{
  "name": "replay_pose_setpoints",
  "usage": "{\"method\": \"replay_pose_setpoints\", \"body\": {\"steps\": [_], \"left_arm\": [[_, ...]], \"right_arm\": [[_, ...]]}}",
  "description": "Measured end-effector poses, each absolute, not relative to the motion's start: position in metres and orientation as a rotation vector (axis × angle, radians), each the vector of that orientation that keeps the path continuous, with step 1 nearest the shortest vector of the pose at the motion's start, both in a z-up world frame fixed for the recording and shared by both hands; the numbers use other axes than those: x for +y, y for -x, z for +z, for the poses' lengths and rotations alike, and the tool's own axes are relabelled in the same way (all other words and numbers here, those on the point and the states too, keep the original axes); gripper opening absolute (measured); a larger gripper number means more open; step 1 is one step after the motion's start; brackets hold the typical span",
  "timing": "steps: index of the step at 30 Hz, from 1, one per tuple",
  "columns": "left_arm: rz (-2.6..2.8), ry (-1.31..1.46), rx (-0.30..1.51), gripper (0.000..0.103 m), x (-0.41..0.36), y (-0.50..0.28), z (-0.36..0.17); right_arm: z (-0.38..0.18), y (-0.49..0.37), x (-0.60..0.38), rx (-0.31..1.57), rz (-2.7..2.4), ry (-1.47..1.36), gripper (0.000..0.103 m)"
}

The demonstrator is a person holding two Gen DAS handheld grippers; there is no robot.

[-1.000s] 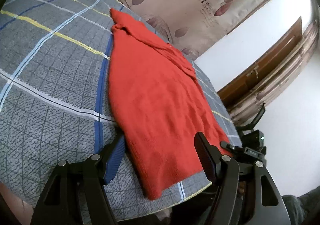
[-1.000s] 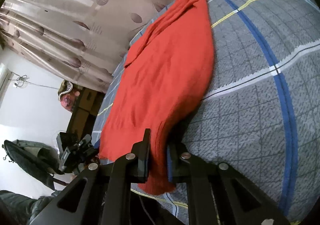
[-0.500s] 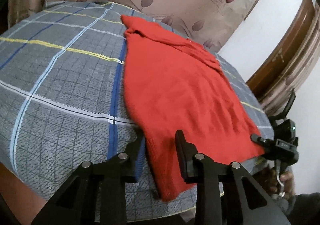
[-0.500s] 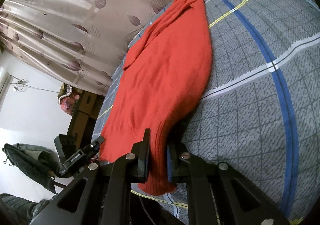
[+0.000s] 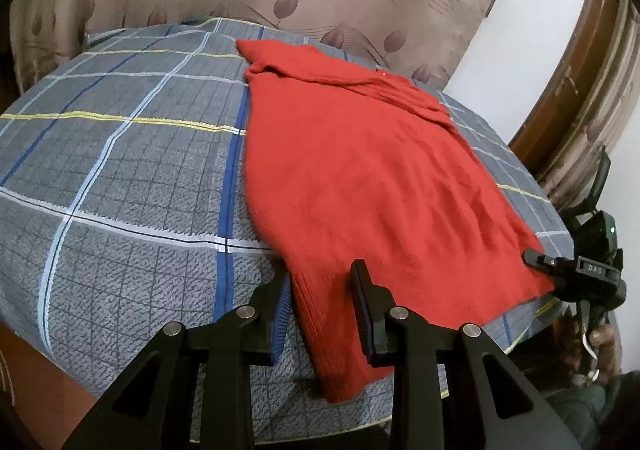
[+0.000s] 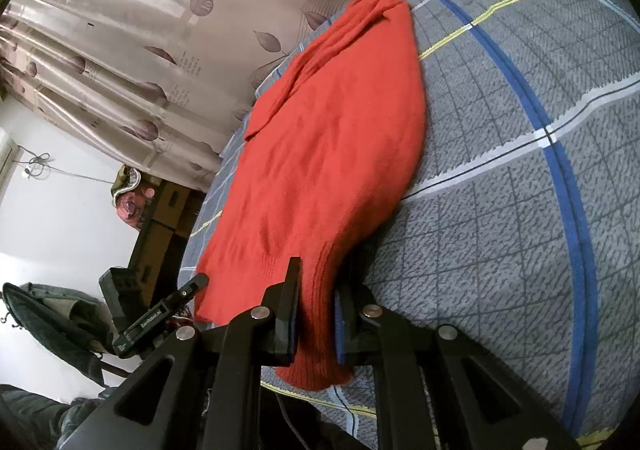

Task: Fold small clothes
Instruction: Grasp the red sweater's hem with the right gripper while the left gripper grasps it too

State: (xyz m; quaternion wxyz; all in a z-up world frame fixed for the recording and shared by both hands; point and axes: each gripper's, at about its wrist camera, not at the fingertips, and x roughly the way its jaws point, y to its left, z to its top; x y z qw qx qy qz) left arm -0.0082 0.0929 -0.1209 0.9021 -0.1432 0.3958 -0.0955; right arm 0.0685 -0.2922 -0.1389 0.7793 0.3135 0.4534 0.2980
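Red sweater (image 5: 360, 177) on a checked bedspread (image 5: 120, 177) — each gripper, left (image 5: 320, 310) and right (image 6: 316, 314), clamps a hem corner (ribbed edge between its fingers).

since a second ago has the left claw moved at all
Yes. The left claw closed in on the red sweater's hem corner and swung toward the blue stripe.

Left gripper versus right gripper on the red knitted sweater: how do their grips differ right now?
The left gripper has wider jaws, with a broad bunch of the red knitted sweater hem filling the gap; the right gripper is nearly closed on a thin fold. The left gripper takes one hem corner, the right gripper the opposite one. Both grip the ribbed hem at the near edge of the checked bedsheet.
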Motion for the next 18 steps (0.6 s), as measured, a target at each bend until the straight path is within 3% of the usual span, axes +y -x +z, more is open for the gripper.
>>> {"method": "replay_pose_setpoints", "body": {"steps": [7, 9, 11, 18], "left_arm": [[-0.209, 0.320, 0.819, 0.032, 0.093, 0.009, -0.121], [-0.250, 0.353, 0.823, 0.046, 0.097, 0.009, -0.122], [-0.326, 0.424, 0.830, 0.050, 0.104, 0.010, -0.122], [-0.538, 0.633, 0.892, 0.050, 0.125, 0.004, -0.135]], "right_arm": [[-0.139, -0.070, -0.291, 0.980, 0.647, -0.685, 0.012], [-0.139, -0.069, -0.292, 0.980, 0.648, -0.688, 0.012], [-0.140, -0.069, -0.294, 0.980, 0.650, -0.690, 0.012], [-0.140, -0.069, -0.296, 0.976, 0.664, -0.684, 0.017]]}}
